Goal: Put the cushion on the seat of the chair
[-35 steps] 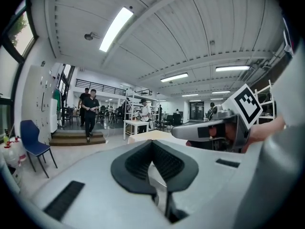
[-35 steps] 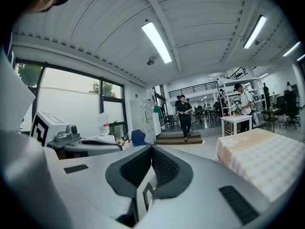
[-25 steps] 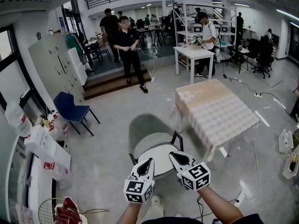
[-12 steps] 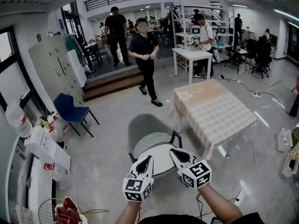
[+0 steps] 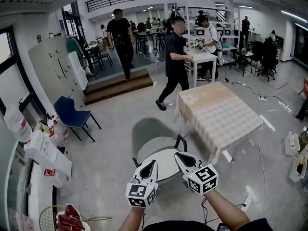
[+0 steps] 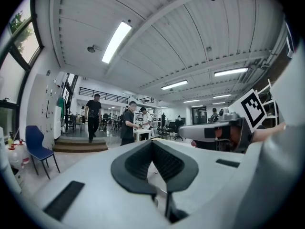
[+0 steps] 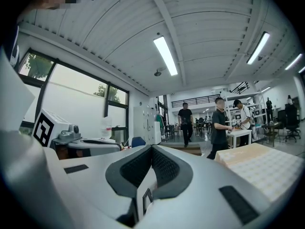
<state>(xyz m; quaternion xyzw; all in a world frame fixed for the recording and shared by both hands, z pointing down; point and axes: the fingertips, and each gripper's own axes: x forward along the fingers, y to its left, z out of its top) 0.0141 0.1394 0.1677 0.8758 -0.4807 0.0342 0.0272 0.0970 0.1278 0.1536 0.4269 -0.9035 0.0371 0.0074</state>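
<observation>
White round cushion (image 5: 165, 163) lies on the seat of the grey tub chair (image 5: 148, 133). Bare floor (image 5: 108, 153) opens left, and a checked-cloth tabletop (image 5: 222, 115) stands near right. Left gripper (image 5: 153, 165) and right gripper (image 5: 179, 156) hover over the cushion's near edge, jaws clenched and empty. The person in black (image 5: 174, 61) has walked right.

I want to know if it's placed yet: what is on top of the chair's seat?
A pale round cushion lies on the chair seat. The left gripper and right gripper cover its near edge; the seat beneath is hidden.
</observation>
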